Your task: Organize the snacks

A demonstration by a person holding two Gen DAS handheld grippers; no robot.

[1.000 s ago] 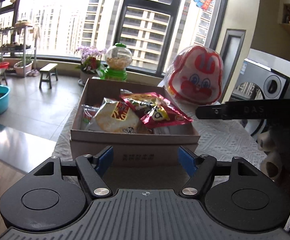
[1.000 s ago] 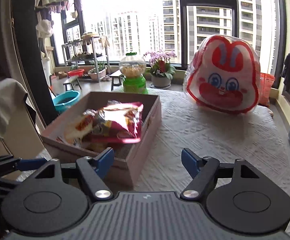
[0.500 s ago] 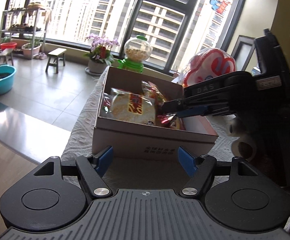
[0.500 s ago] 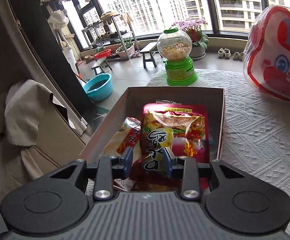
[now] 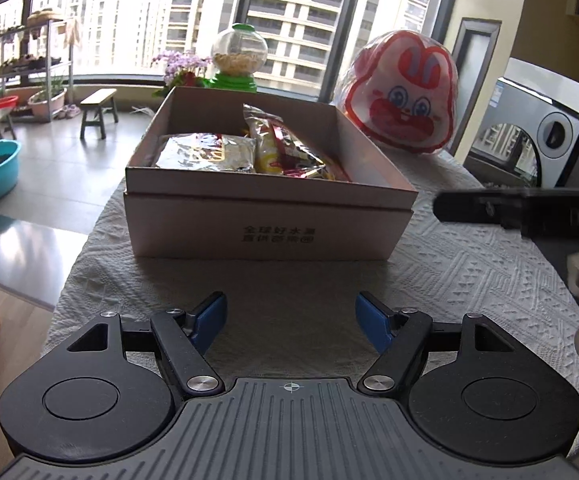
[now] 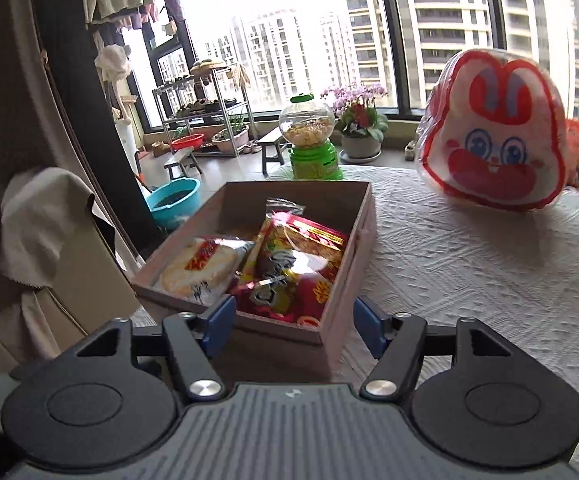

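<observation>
Nearest the lens, the left gripper (image 5: pixel 290 322) hangs low over a white textured tablecloth (image 5: pixel 469 272), its blue-padded jaws spread wide with nothing between them. The right gripper (image 6: pixel 293 330) is likewise wide open and empty, its blue fingertips (image 6: pixel 219 324) hovering at the near corner of the cardboard box (image 6: pixel 345 280); from the left wrist view its black body (image 5: pixel 529 212) juts in from the right edge, clear of the box.

The cardboard box (image 5: pixel 265 224) sits on the cloth just ahead of both grippers, lid off, with dark printed characters on its near wall. The snacks lie inside it: a rice-cracker packet (image 6: pixel 199 266) rests flat against the left wall, and a red-and-yellow crinkled snack bag (image 6: pixel 297 268) lies beside it toward the right, touching the packet and slightly overlapping a second red bag (image 6: pixel 285 304) at the near end. From the left wrist view the cracker packet (image 5: pixel 205 152) shows a silvery glare.

Beyond the box, near the table's far edge, stands a green-based candy dispenser (image 6: pixel 311 140) with a clear globe. To the right, well apart from the box, a red-and-white rabbit-face bag (image 6: pixel 497 136) stands upright on the cloth. Farther off, a pot of purple orchids (image 6: pixel 359 124) sits by the tall windows, and a teal basin (image 6: pixel 173 200) rests on the floor at left.
</observation>
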